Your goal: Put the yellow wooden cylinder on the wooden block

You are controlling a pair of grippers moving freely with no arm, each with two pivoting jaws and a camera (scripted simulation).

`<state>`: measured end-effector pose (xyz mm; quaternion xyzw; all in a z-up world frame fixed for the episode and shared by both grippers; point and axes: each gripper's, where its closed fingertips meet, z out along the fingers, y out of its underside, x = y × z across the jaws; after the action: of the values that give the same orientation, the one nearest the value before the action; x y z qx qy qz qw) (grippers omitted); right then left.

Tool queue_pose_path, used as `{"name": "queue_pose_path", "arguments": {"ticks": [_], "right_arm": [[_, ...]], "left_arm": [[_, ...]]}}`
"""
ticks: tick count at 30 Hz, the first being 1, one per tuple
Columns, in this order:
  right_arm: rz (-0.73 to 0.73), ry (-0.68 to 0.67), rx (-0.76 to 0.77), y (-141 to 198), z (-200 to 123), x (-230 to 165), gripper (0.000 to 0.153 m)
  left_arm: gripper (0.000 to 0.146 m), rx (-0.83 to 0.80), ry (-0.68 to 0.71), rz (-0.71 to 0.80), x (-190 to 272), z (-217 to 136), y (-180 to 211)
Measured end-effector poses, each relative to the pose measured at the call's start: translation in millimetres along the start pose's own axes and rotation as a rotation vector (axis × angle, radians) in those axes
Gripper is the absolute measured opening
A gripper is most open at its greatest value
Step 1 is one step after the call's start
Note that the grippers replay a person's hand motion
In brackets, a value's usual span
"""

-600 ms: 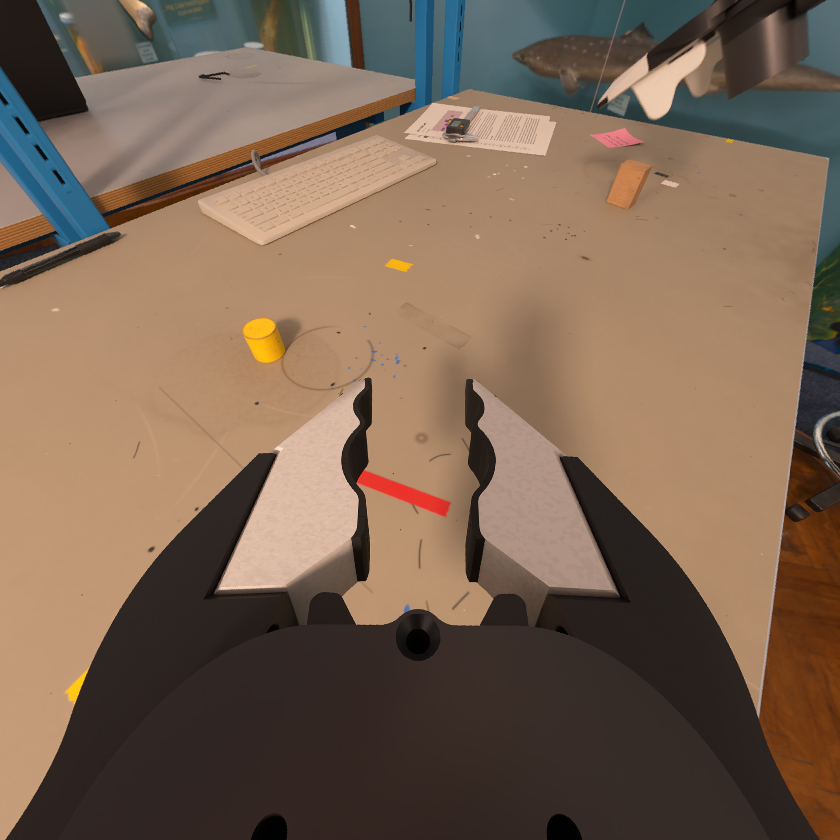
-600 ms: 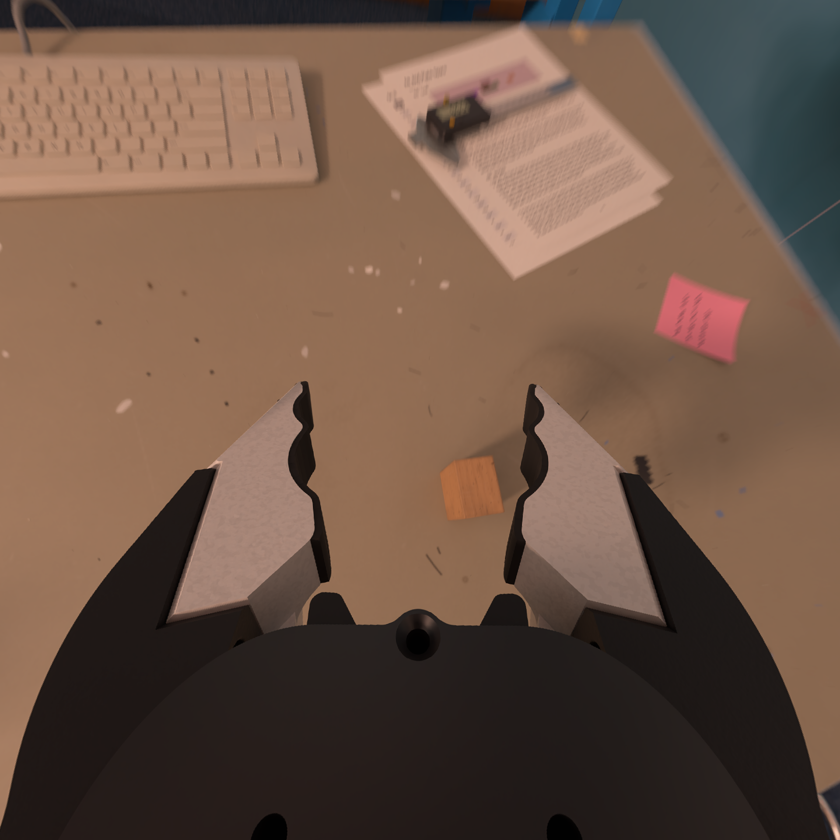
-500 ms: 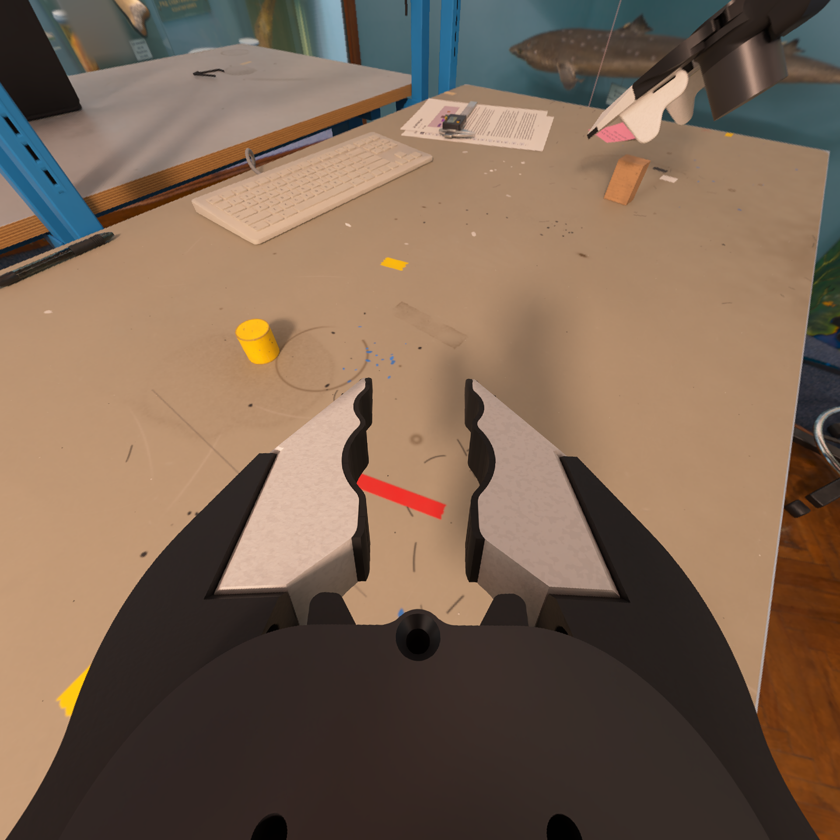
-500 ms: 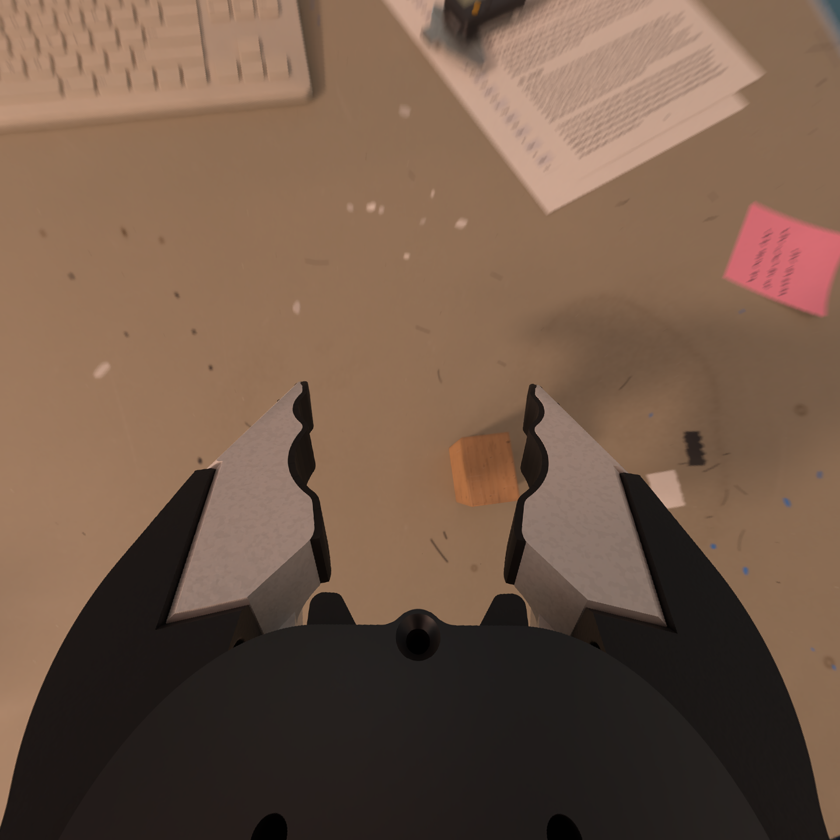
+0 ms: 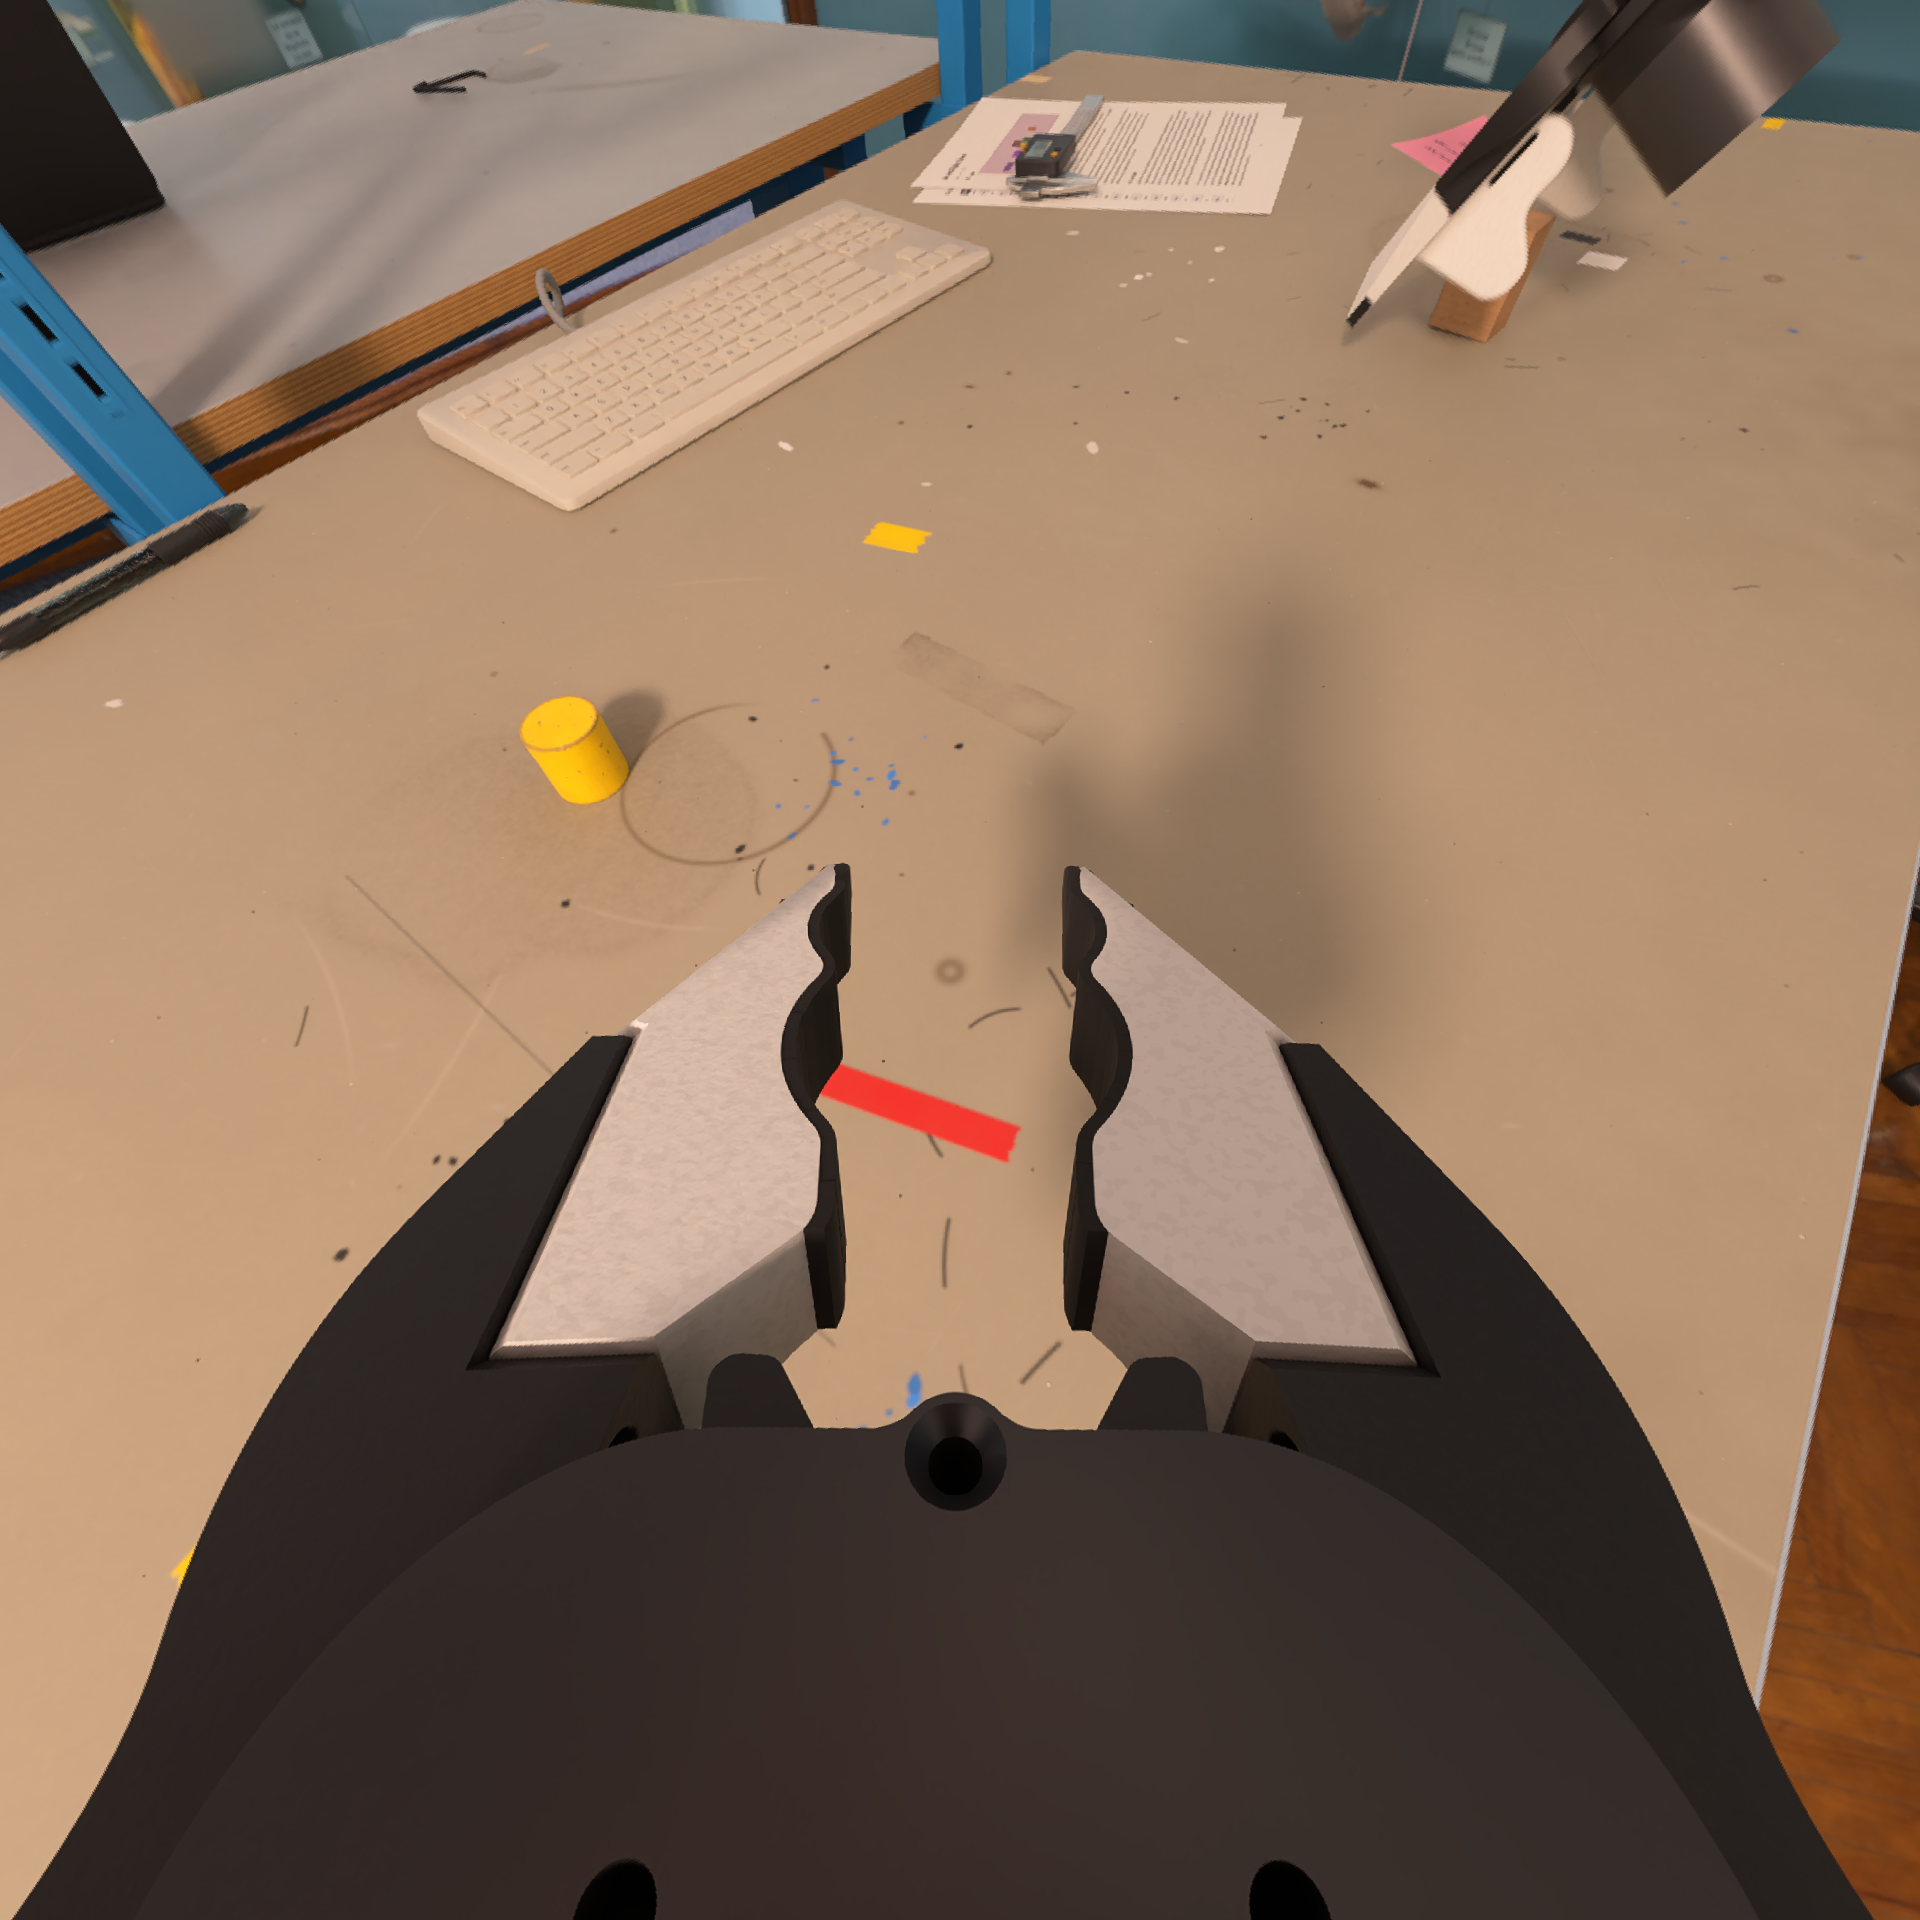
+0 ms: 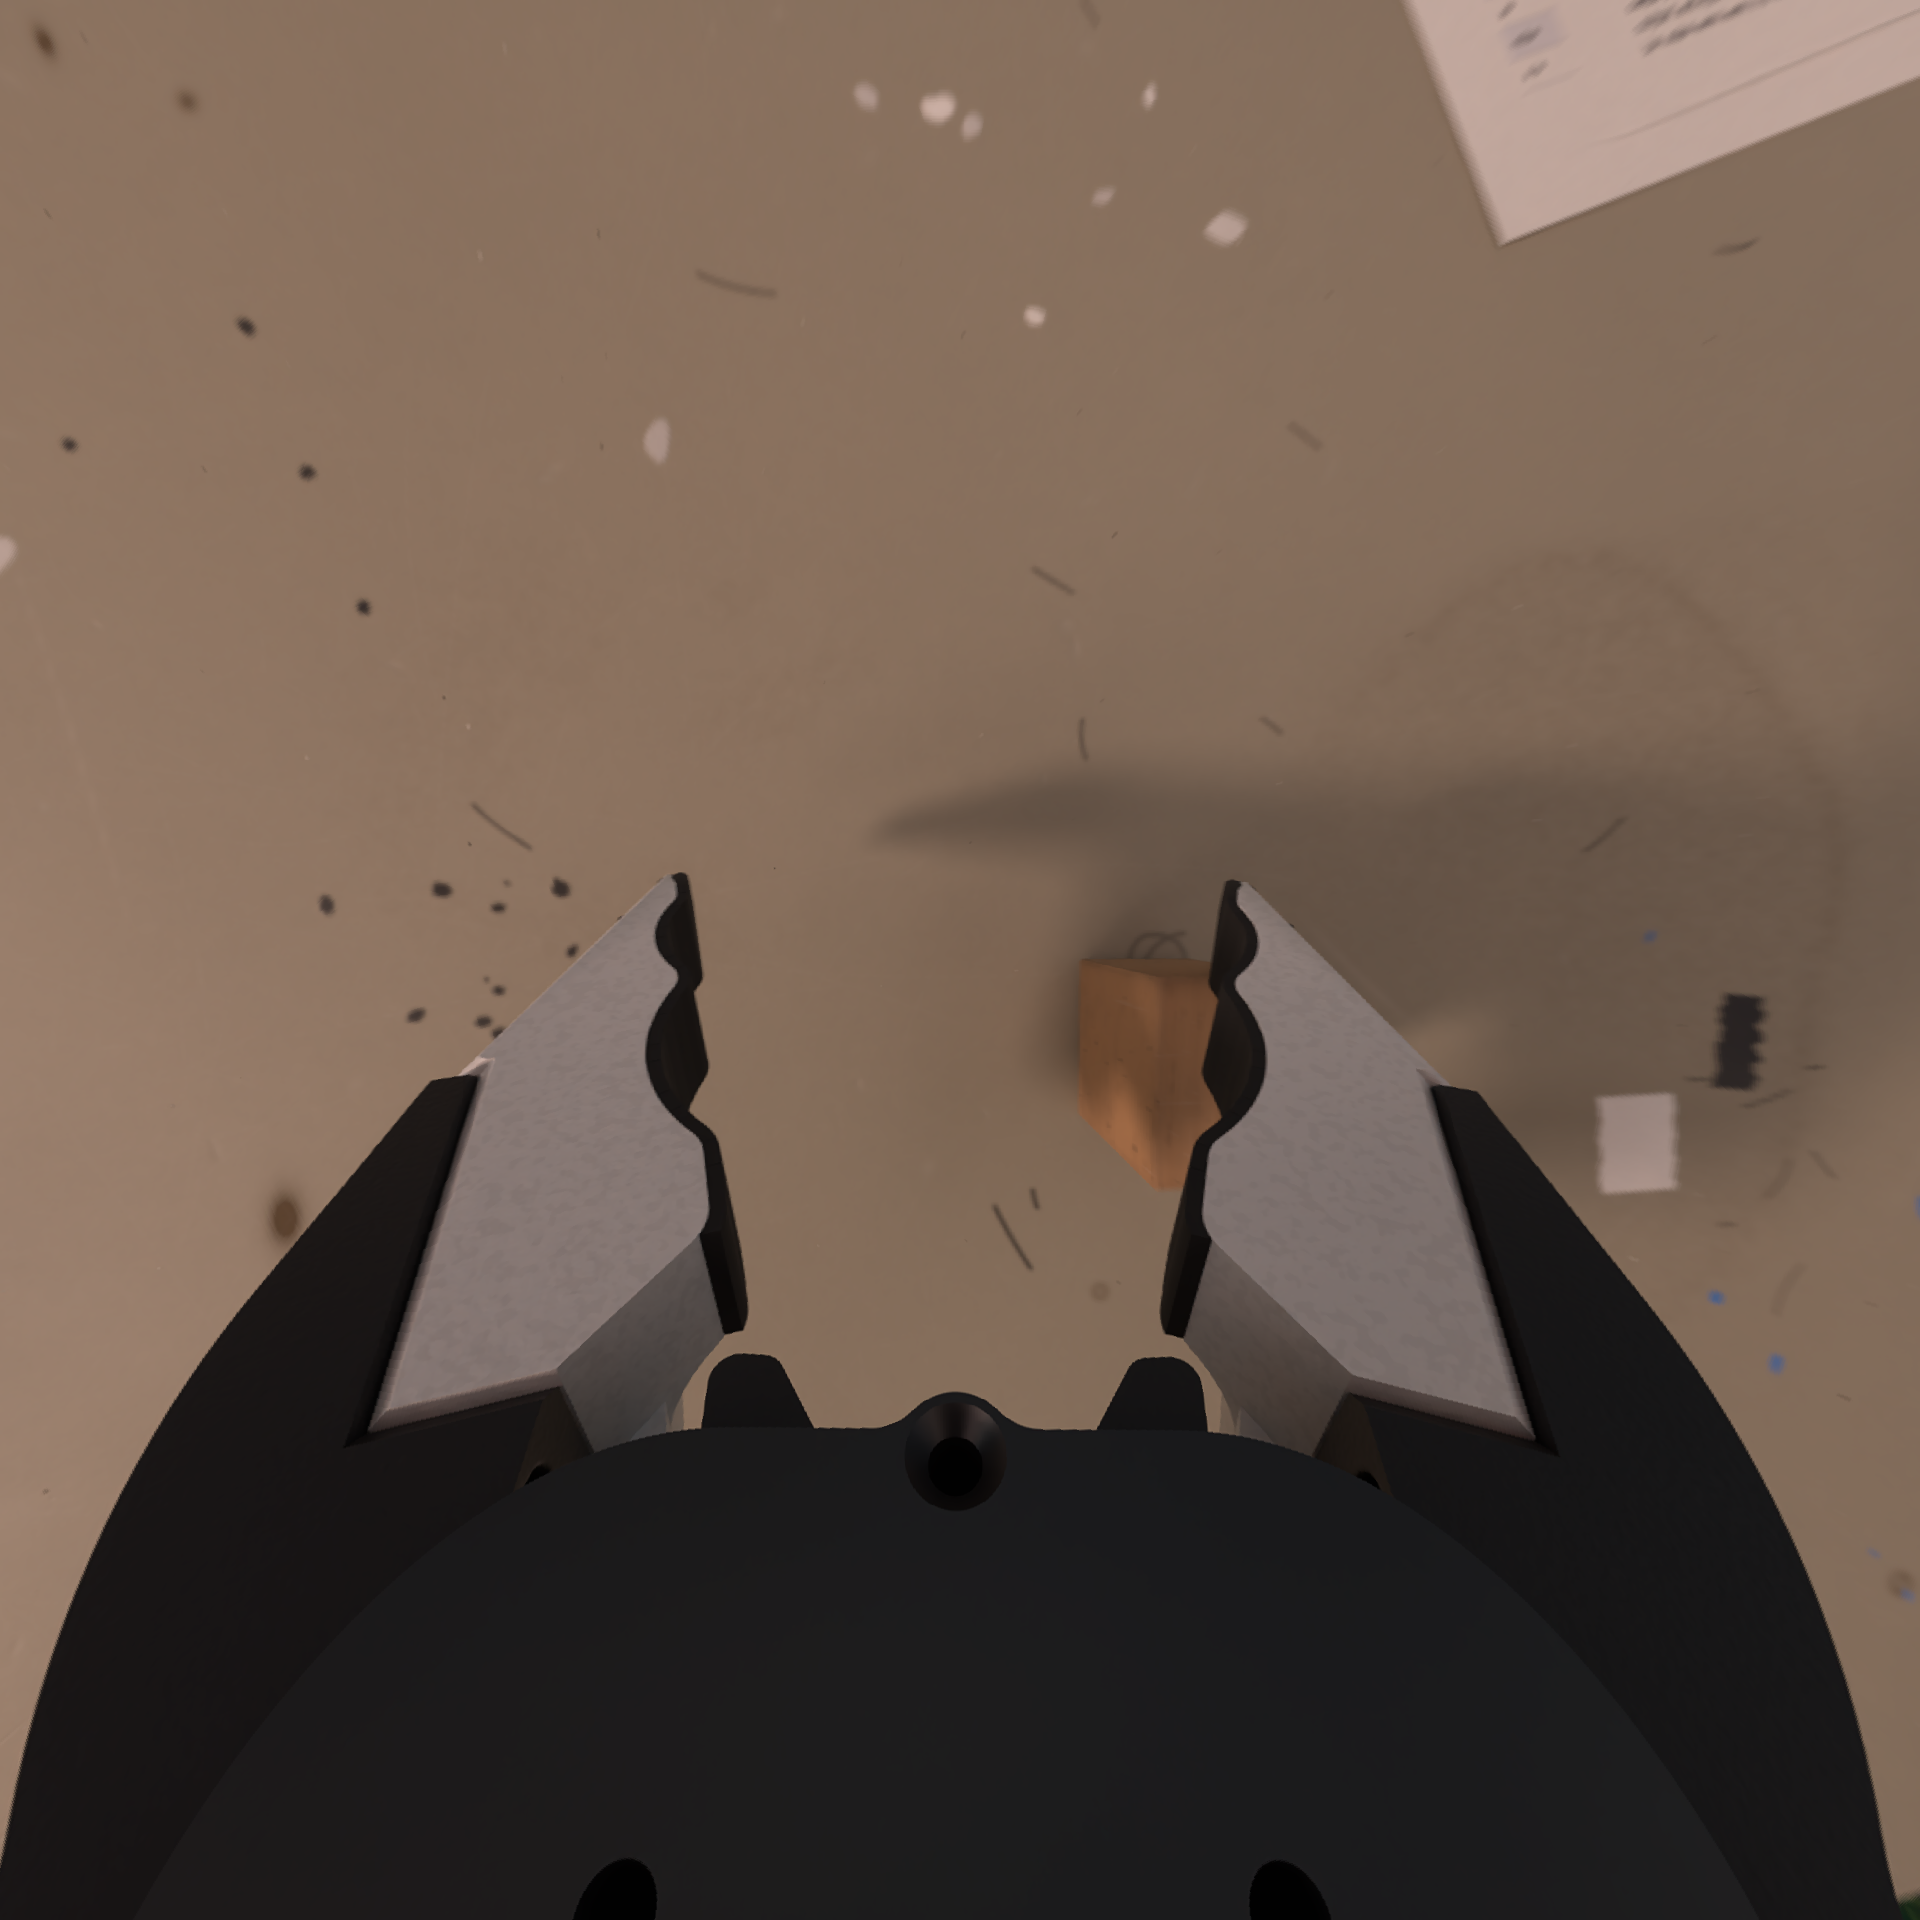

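Observation:
The yellow wooden cylinder (image 5: 574,750) stands upright on the tan table, ahead and left of my left gripper (image 5: 954,883), which is open and empty above a red tape strip (image 5: 923,1112). The wooden block (image 5: 1481,296) sits far right on the table, partly hidden by my right gripper (image 5: 1455,244). In the right wrist view the block (image 6: 1141,1065) lies between the fingers, close against the inner side of the right finger. My right gripper (image 6: 956,883) is open and low over the table around it.
A white keyboard (image 5: 707,348) lies far left of centre. Printed sheets (image 5: 1174,156) with a caliper (image 5: 1044,156) lie at the far edge, a pink note (image 5: 1439,145) beside them. A black pen (image 5: 114,577) lies at the left edge. The table's right edge (image 5: 1839,1299) drops to wooden floor.
My right gripper has descended toward the table, so the block now sits between its fingers by the right finger. My left gripper has hardly moved.

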<state>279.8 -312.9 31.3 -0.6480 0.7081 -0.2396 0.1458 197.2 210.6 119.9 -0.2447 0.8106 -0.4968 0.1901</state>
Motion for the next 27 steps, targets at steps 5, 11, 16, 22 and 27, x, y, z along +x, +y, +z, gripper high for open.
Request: {"name": "queue_pose_path", "arguments": {"ticks": [5,11,16,22,27], "right_arm": [[-0.086,0.086,0.193,-46,-62,-7,0.111],[-0.569,-0.403,0.468,-76,-161,-195,0.113],[-0.742,-0.649,0.557,-70,-155,-343,0.108],[-0.776,-0.778,0.514,-76,-106,-460,0.097],[-0.754,-0.777,0.379,-83,-56,-503,0.088]], "left_arm": [[0.041,0.004,-0.004,-0.01,-4,-1,0],[0.041,0.031,-0.002,-0.038,-9,-4,-3],[0.041,0.033,0.017,-0.024,-4,-2,-5],[0.041,0.067,0.006,-0.024,-9,-12,-10],[0.041,0.093,-0.027,-0.024,-23,-26,-12]]}}
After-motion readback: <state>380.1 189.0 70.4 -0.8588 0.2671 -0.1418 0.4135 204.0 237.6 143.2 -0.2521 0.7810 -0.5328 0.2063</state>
